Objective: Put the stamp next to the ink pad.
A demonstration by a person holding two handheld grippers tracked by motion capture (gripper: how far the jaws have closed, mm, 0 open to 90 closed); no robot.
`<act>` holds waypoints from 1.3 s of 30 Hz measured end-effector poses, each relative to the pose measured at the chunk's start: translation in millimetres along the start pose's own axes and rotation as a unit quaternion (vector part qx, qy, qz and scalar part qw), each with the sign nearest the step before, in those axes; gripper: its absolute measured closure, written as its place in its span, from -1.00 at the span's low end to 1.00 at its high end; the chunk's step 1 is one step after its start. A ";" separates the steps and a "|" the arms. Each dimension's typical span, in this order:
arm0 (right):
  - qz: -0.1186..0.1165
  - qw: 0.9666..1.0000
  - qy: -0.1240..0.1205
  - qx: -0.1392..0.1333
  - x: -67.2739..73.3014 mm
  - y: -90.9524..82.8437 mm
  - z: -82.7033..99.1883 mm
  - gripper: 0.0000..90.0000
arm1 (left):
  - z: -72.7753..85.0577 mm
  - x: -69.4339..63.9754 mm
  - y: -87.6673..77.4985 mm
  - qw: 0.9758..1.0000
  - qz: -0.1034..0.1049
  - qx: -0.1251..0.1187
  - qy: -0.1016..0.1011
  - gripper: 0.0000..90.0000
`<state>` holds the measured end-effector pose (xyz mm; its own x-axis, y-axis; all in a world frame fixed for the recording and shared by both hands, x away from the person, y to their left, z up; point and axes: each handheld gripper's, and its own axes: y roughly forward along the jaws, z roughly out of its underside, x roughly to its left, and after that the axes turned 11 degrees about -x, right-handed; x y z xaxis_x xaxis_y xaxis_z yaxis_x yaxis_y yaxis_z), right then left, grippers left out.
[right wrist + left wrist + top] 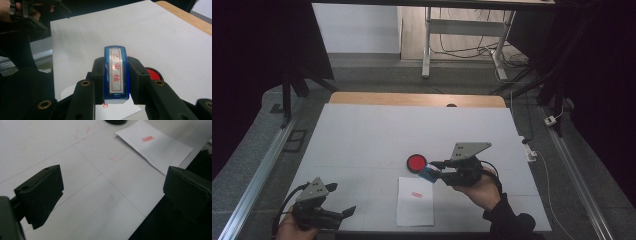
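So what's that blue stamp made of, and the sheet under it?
The blue stamp looks like glossy see-through plastic: light shines on its edges, and a white label shows on top. The sheet looks like thin matte paper, flat, with a red print.

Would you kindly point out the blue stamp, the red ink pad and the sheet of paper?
blue stamp (115,72), right gripper view, its labelled top face.
red ink pad (416,162), high view, its red centre.
sheet of paper (414,207), high view, its blank lower half.

White table, grey floor, cables
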<state>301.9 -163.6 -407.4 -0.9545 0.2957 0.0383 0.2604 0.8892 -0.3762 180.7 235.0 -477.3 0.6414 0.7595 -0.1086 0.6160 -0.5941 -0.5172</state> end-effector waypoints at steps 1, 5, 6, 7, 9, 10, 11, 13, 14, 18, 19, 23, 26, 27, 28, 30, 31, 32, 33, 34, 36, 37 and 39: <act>0.003 1.000 0.000 0.002 -0.5 -0.5 0.4 0.55 | 0.2 -0.2 -0.2 1.000 -0.002 0.001 0.000 -0.93; 0.011 1.000 0.003 0.003 -2.6 -2.3 1.3 0.55 | 1.1 0.1 -1.6 1.000 -0.003 0.002 -0.004 -0.93; 0.012 1.000 0.006 0.001 -2.9 -2.7 1.7 0.55 | 1.2 0.3 -1.8 1.000 -0.003 0.003 -0.005 -0.93; 0.015 1.000 0.005 0.003 -3.5 -3.5 1.8 0.55 | 1.4 0.4 -2.0 1.000 -0.003 0.004 -0.007 -0.94; 0.020 1.000 0.006 0.003 -4.4 -4.7 2.4 0.55 | 1.7 0.7 -1.9 1.000 -0.002 0.008 -0.009 -0.95; 0.024 1.000 0.006 0.005 -5.1 -5.5 2.9 0.55 | 1.8 0.8 -2.2 1.000 -0.001 0.008 -0.010 -0.96; 0.027 1.000 0.008 0.005 -5.8 -6.3 3.6 0.55 | 2.0 1.0 -2.5 1.000 0.002 0.008 -0.011 -0.97; 0.034 0.999 0.010 0.008 -8.1 -8.5 5.1 0.55 | 2.3 1.7 -2.9 1.000 0.006 0.005 -0.012 -1.00; 0.040 0.999 0.011 0.011 -9.4 -9.9 5.8 0.55 | 2.4 1.6 -3.2 1.000 0.006 0.004 -0.011 -1.00; 0.054 0.998 0.017 0.012 -15.1 -14.7 10.0 0.55 | 2.6 0.5 -3.6 1.000 0.006 0.003 -0.007 -1.00; 0.058 0.998 0.018 0.015 -16.5 -16.0 10.9 0.55 | 2.5 0.4 -3.5 1.000 0.006 0.003 -0.006 -1.00; 0.069 0.997 0.022 0.017 -21.3 -20.4 14.4 0.55 | 2.4 0.7 -3.1 1.000 0.006 0.004 -0.008 -1.00; 0.076 0.997 0.022 0.019 -24.2 -23.4 16.6 0.55 | 2.5 1.1 -2.9 1.000 0.008 0.005 -0.009 -1.00; 0.078 0.997 0.023 0.020 -24.8 -24.1 17.1 0.55 | 2.4 1.0 -2.9 1.000 0.009 0.005 -0.009 -1.00; 0.081 0.996 0.022 0.020 -25.6 -25.0 17.8 0.55 | 2.5 0.7 -2.8 1.000 0.009 0.005 -0.009 -1.00; 0.086 0.996 0.022 0.023 -27.2 -26.9 19.1 0.54 | 2.4 0.5 -2.7 1.000 0.008 0.006 -0.006 -1.00; 0.088 0.996 0.024 0.022 -28.1 -27.9 19.9 0.55 | 2.3 0.4 -2.6 1.000 0.008 0.006 -0.006 -1.00; 0.090 0.995 0.024 0.022 -29.0 -29.0 20.5 0.55 | 2.3 0.3 -2.5 1.000 0.009 0.006 -0.006 -1.00; 0.094 0.995 0.024 0.022 -29.9 -30.2 21.2 0.55 | 2.4 0.3 -2.4 1.000 0.009 0.007 -0.005 -1.00; 0.097 0.995 0.024 0.023 -30.7 -31.4 21.8 0.55 | 2.4 0.2 -2.3 1.000 0.009 0.007 -0.005 -1.00; 0.105 0.994 0.025 0.024 -32.5 -33.8 23.3 0.55 | 2.3 0.1 -2.2 1.000 0.009 0.007 -0.005 -1.00; 0.108 0.994 0.023 0.026 -33.8 -34.9 24.2 0.55 | 2.3 0.0 -2.1 1.000 0.009 0.008 -0.005 -1.00; 0.117 0.992 0.022 0.032 -36.2 -37.3 26.1 0.55 | 2.3 -0.2 -1.9 1.000 0.010 0.008 -0.004 -0.99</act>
<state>323.0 -216.5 -418.9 -0.8612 0.5080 -0.0167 0.4630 0.7706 -0.4380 178.3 236.6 -478.2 0.6493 0.7501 -0.1256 0.5956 -0.6042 -0.5293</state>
